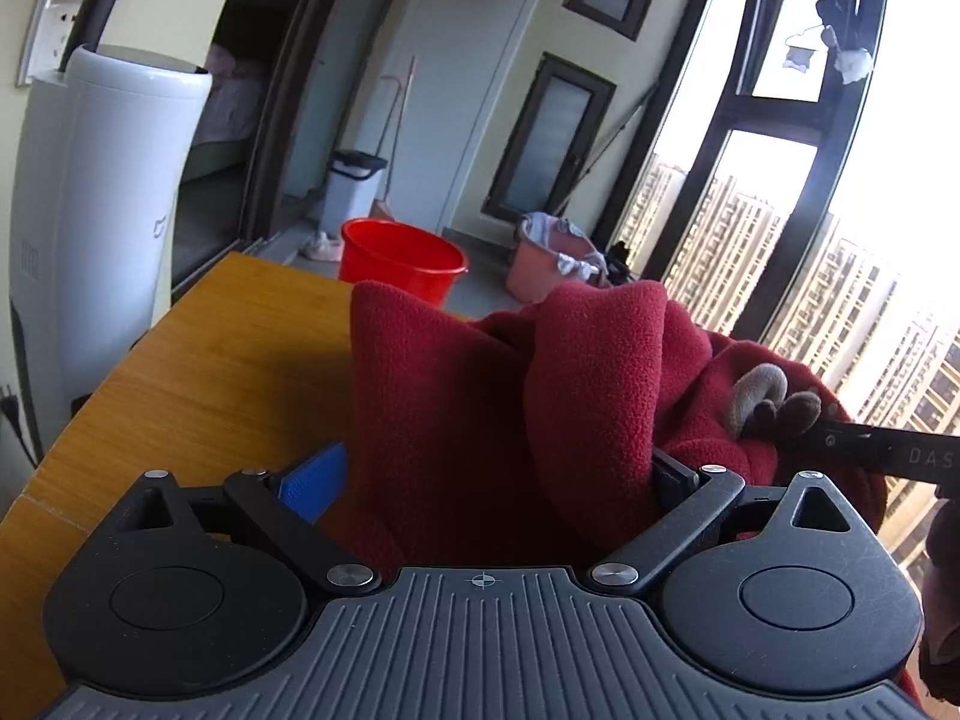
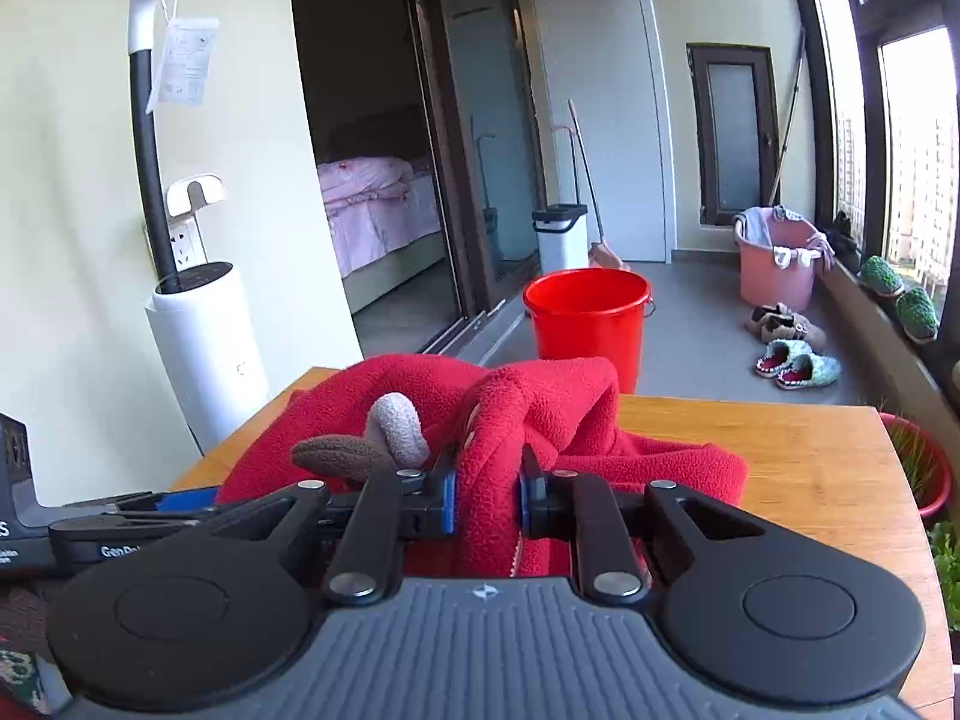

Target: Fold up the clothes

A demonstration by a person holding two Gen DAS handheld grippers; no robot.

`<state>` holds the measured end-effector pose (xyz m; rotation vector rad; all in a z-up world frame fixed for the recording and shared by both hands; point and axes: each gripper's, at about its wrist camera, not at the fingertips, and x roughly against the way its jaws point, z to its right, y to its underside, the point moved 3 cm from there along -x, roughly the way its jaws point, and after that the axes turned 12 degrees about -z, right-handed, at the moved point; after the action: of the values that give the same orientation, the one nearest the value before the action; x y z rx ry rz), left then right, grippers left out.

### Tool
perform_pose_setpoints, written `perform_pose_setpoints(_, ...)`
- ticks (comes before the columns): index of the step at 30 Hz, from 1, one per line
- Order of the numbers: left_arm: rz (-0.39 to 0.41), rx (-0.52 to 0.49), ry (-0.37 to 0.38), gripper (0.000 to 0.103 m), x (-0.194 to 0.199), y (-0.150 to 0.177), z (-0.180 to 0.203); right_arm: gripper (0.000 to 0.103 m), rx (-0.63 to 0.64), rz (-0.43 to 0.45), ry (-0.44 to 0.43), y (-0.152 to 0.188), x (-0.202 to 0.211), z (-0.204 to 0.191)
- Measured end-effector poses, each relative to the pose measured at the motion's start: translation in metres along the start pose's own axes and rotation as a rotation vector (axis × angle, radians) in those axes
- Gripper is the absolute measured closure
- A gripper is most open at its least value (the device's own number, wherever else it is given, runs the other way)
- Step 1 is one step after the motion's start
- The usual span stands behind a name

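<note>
Fingers [image 2: 449, 501] of the right gripper [image 2: 486, 498] are clamping a red fleece [image 2: 540, 414] fold at frame centre; the left gripper [image 1: 486, 474] is standing wide apart around fleece bunched over the wooden table [image 1: 210, 372].

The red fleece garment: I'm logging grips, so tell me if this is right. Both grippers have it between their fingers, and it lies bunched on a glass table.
One thing is wrong: the table is wooden, not glass, as the right wrist view shows. The rest holds: the red fleece garment lies bunched between the fingers of the right gripper and the left gripper.
</note>
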<state>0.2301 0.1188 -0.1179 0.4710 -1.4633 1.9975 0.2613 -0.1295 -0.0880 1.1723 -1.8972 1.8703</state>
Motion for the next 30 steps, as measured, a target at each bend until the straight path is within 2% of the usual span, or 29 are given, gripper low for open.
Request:
perform_pose_setpoints(3, 0.003, -0.031, 0.002, 0.001, 0.001, 0.002, 0.005, 0.080, -0.047, -0.069, 0.021, 0.024, -0.023, 0.011)
perform_pose_setpoints(8, -0.017, -0.023, 0.000, 0.000, -0.002, 0.002, 0.003, 0.073, -0.119, -0.006, -0.007, 0.044, -0.018, 0.022)
perform_pose_setpoints(12, -0.008, -0.025, -0.016, 0.000, -0.001, 0.000, 0.004, 0.070, -0.109, 0.029, 0.014, 0.048, -0.013, 0.019)
perform_pose_setpoints(14, -0.006, -0.013, -0.021, 0.000, -0.001, 0.001, 0.003, 0.069, -0.097, 0.058, 0.024, 0.048, -0.001, 0.014)
perform_pose_setpoints(16, -0.008, 0.007, -0.016, 0.000, -0.001, 0.001, 0.000, 0.069, -0.111, 0.126, 0.034, 0.046, 0.018, 0.017)
perform_pose_setpoints(19, 0.002, 0.022, -0.013, 0.000, 0.000, 0.001, -0.002, 0.069, -0.178, 0.209, 0.113, 0.036, 0.036, 0.037)
perform_pose_setpoints(21, 0.026, 0.017, -0.006, 0.000, 0.003, 0.002, -0.001, 0.069, -0.214, 0.174, 0.126, 0.033, 0.027, 0.051)
perform_pose_setpoints(23, 0.053, 0.013, 0.015, 0.000, 0.008, 0.004, -0.001, 0.069, -0.249, 0.117, 0.089, 0.032, 0.010, 0.061)
perform_pose_setpoints(25, 0.067, 0.012, 0.032, 0.000, 0.010, 0.004, -0.001, 0.069, -0.248, 0.064, 0.054, 0.032, -0.008, 0.060)
perform_pose_setpoints(27, 0.074, 0.018, 0.042, 0.000, 0.011, 0.005, -0.002, 0.069, -0.233, 0.011, 0.057, 0.029, -0.029, 0.055)
perform_pose_setpoints(28, 0.079, 0.022, 0.048, 0.000, 0.011, 0.005, -0.003, 0.071, -0.223, 0.006, 0.061, 0.025, -0.034, 0.053)
perform_pose_setpoints(29, 0.082, 0.026, 0.052, 0.000, 0.012, 0.005, -0.004, 0.089, -0.208, 0.008, 0.047, 0.018, -0.036, 0.051)
perform_pose_setpoints(30, 0.084, 0.031, 0.054, 0.000, 0.012, 0.004, -0.004, 0.095, -0.202, 0.023, 0.030, 0.011, -0.033, 0.050)
